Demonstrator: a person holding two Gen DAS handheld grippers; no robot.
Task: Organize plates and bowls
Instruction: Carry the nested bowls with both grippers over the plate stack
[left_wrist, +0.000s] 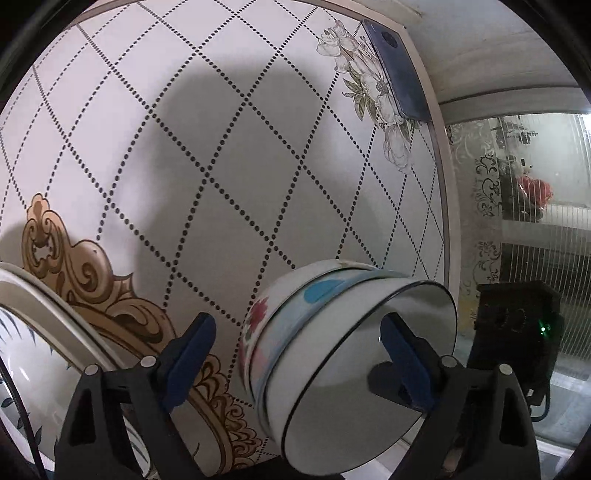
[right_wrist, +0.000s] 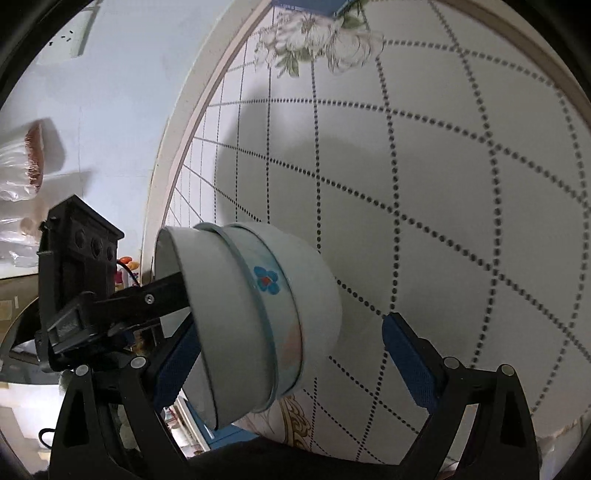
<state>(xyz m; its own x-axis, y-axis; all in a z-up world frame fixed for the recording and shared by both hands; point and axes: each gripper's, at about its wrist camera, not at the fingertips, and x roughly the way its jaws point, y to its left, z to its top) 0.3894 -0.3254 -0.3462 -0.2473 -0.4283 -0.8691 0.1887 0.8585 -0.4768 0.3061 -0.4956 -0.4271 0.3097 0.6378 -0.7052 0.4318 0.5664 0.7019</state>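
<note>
A stack of three nested bowls (left_wrist: 332, 347) lies tipped on its side over the white dotted-pattern table (left_wrist: 221, 147), mouth toward the table's edge. My left gripper (left_wrist: 297, 326) is open: its right finger (left_wrist: 402, 354) reaches inside the innermost bowl and its left finger (left_wrist: 192, 354) stands clear of the stack. In the right wrist view the bowls (right_wrist: 266, 314) sit between the fingers of my right gripper (right_wrist: 290, 325), which is open, its right finger (right_wrist: 406, 354) apart from them. The left gripper's finger (right_wrist: 159, 295) pokes into the bowl mouth. Stacked white plates (left_wrist: 33, 325) lie at lower left.
A dark blue flat device (left_wrist: 399, 70) lies on the floral print at the table's far corner. The table's edge (left_wrist: 443, 192) runs just beyond the bowls, with the right gripper's black body (left_wrist: 517, 321) past it. A plastic bag (right_wrist: 26, 162) lies off the table.
</note>
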